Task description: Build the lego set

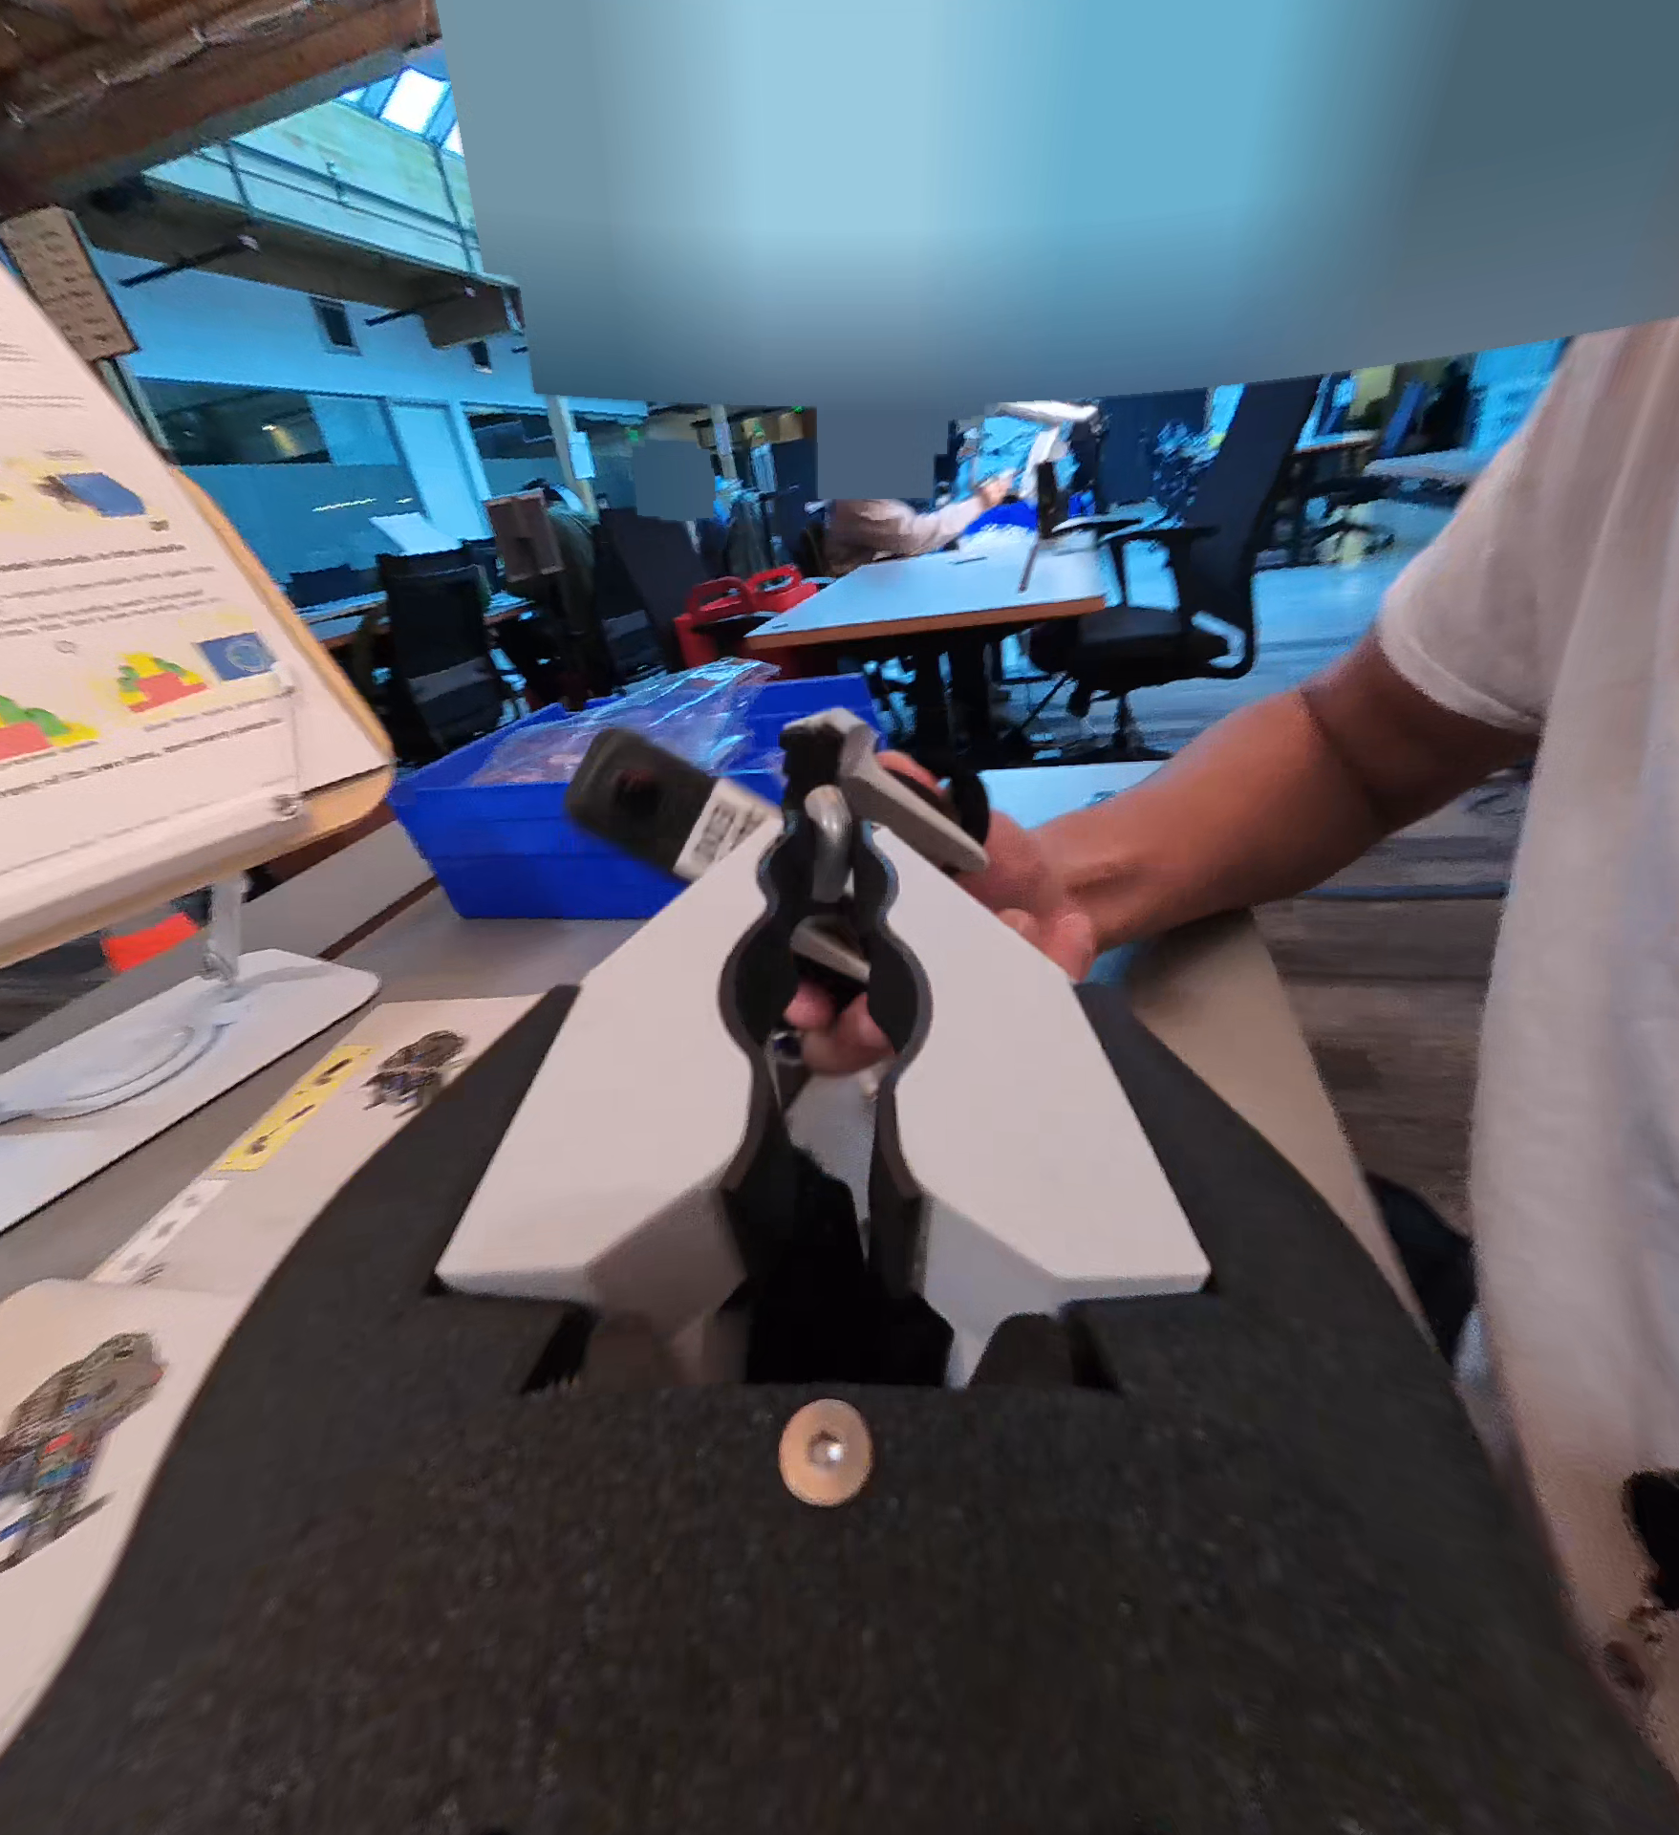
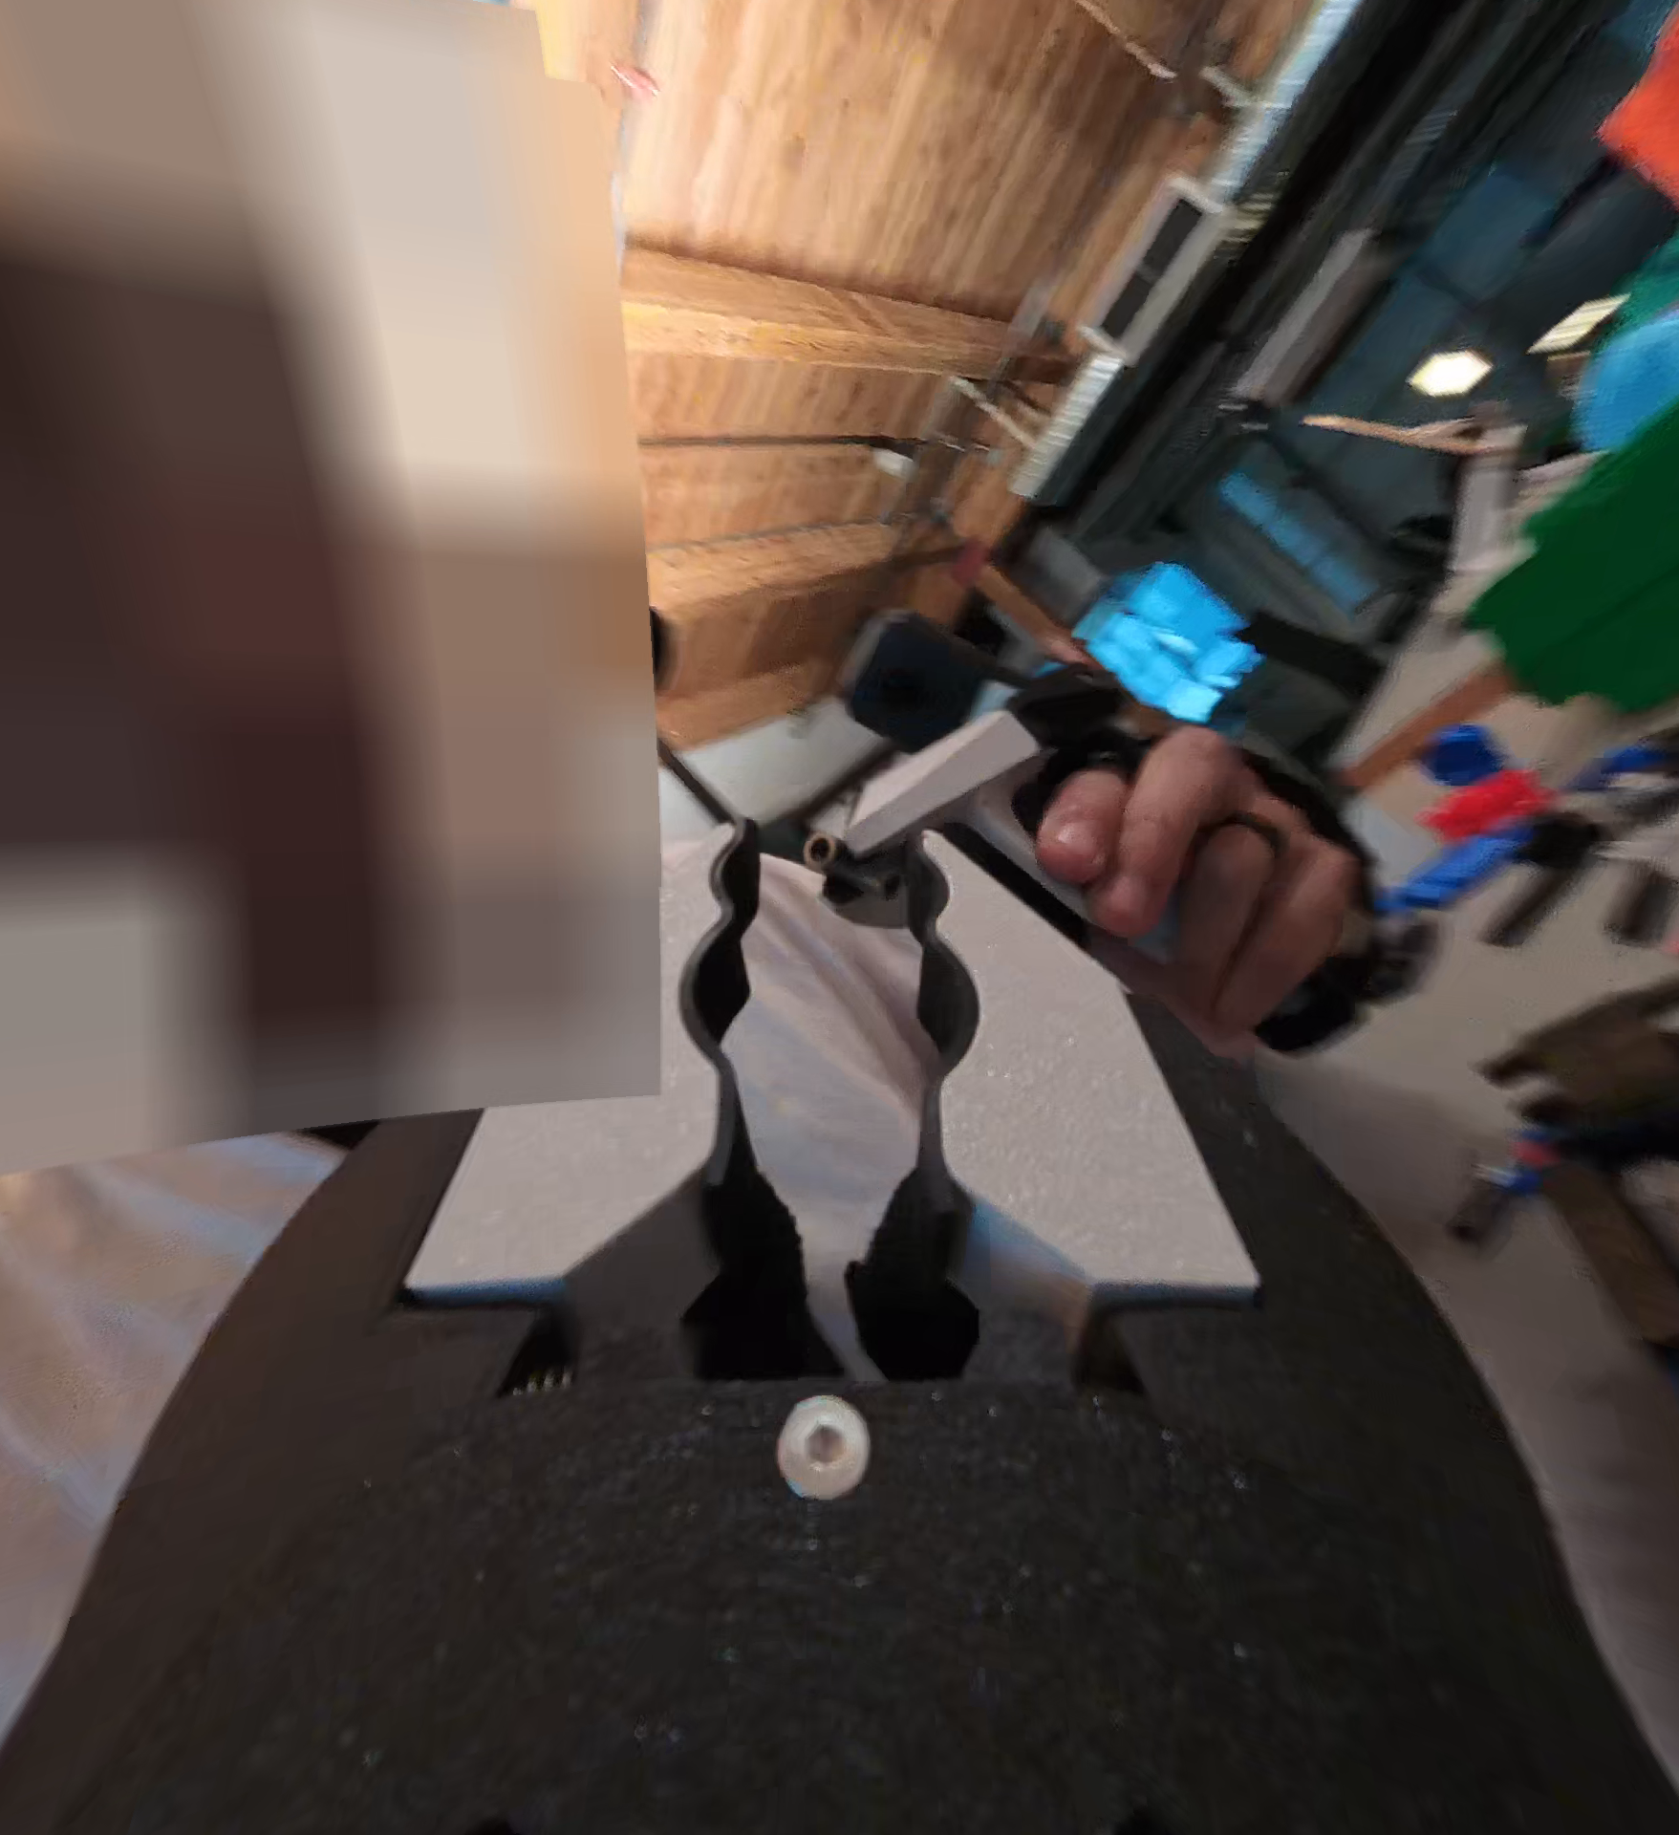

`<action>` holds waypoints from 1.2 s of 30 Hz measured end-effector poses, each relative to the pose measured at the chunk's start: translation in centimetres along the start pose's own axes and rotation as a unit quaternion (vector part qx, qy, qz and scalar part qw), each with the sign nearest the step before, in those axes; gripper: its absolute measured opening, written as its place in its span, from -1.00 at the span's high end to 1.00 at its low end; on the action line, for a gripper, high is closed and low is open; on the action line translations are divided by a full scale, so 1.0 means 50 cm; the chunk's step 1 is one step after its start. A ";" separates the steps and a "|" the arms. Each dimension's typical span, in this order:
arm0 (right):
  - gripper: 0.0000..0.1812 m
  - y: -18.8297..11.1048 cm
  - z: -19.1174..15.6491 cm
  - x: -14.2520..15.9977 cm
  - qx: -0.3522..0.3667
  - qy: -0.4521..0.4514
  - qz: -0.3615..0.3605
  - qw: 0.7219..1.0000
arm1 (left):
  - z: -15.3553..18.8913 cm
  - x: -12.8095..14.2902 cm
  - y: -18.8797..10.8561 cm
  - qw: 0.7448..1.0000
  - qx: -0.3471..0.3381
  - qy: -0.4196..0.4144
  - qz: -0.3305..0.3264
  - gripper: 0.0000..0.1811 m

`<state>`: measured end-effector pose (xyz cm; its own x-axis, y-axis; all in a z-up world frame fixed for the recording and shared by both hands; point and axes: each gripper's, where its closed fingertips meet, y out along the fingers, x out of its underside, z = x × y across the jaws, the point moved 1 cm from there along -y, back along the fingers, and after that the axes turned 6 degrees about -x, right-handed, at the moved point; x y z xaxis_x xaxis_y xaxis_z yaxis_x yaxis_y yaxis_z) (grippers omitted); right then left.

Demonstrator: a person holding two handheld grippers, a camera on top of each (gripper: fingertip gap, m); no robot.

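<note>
Blue parts bin with bagged lego bricks sits on the table untouched; left gripper jaws nearly closed, empty; right gripper jaws narrowly apart, empty; both raised mid-air; build apparently unstarted.

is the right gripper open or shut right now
Open. In the right wrist view the right gripper has a clear gap between its wavy black fingers, nothing held.

The person is wearing a white T-shirt and a dark ring; black-padded grey grippers are showing silver screws.
</note>
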<state>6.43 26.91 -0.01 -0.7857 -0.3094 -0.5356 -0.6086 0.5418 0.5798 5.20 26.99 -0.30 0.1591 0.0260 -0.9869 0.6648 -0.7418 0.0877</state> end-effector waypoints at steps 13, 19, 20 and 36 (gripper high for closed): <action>0.86 -0.039 0.051 -0.008 0.234 -0.182 -0.116 0.948 | -0.050 0.065 -0.010 0.905 -0.135 0.366 -0.173 0.93; 0.85 -0.037 0.067 0.012 0.263 -0.214 -0.161 0.927 | -0.045 0.069 -0.009 0.905 -0.135 0.358 -0.183 0.93; 0.88 -0.035 0.067 0.015 0.260 -0.212 -0.164 0.928 | -0.044 0.071 -0.008 0.904 -0.135 0.360 -0.185 0.93; 0.93 -0.019 0.041 0.014 0.097 -0.023 -0.053 0.994 | -0.028 0.046 0.001 0.885 -0.150 0.425 -0.118 0.91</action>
<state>6.70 27.80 -2.19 -0.7097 -0.3384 -0.6179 -0.6513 0.6495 0.3924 6.60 27.95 -2.36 0.3975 0.7448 -0.5360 0.8958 -0.4415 0.0508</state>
